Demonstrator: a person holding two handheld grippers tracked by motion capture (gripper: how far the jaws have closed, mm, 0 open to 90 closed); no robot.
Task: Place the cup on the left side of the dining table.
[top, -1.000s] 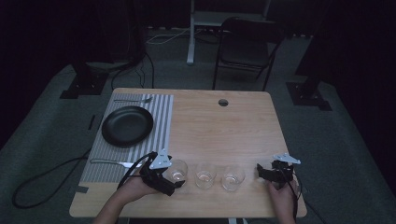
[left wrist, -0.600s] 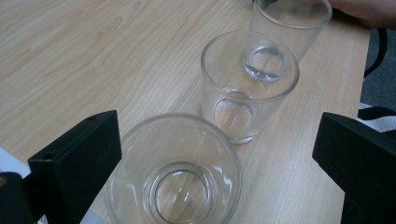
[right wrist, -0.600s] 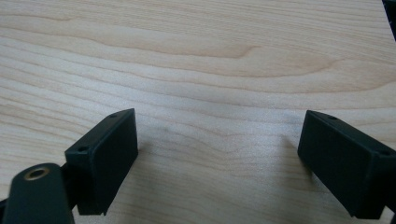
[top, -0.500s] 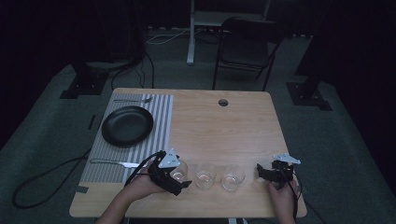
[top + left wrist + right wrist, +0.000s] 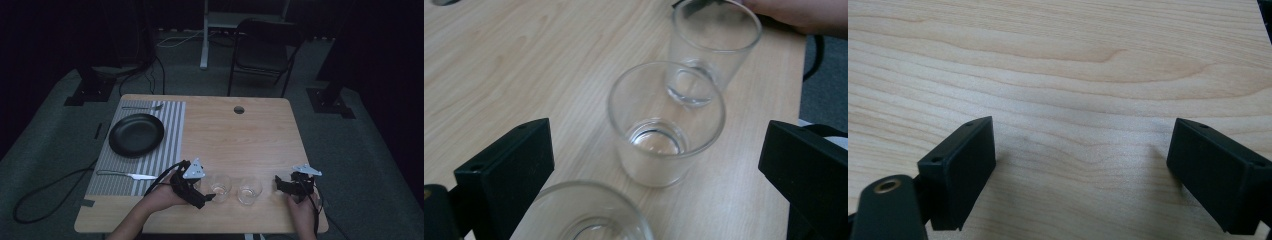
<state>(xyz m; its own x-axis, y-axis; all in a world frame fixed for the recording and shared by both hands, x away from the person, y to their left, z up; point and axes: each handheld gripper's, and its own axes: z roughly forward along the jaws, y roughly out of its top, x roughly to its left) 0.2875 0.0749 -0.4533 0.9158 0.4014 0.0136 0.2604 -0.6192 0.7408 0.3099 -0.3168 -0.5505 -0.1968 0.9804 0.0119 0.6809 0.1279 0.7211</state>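
Note:
Three clear empty glasses stand in a row near the table's front edge. In the left gripper view the nearest glass point(image 5: 586, 215) sits low between the jaws, the middle glass point(image 5: 667, 125) lies just ahead and the far glass point(image 5: 716, 47) beyond it. My left gripper point(image 5: 658, 152) is open around the nearest glass without touching it. In the high view the left gripper point(image 5: 202, 192) covers that glass, with the middle glass point(image 5: 220, 186) and the far glass point(image 5: 249, 190) to its right. My right gripper point(image 5: 280, 185) point(image 5: 1083, 150) stands open over bare wood, right of the row.
A black plate point(image 5: 136, 134) rests on a striped placemat point(image 5: 172, 135) at the left, with a knife point(image 5: 127, 175) in front and a fork point(image 5: 142, 106) behind. The table point(image 5: 240, 140) has a cable hole point(image 5: 238, 109). A folding chair point(image 5: 260, 50) stands beyond it.
My left gripper has slid to the right and turned toward the row, so its open jaws now flank the leftmost glass. The right gripper has stayed put.

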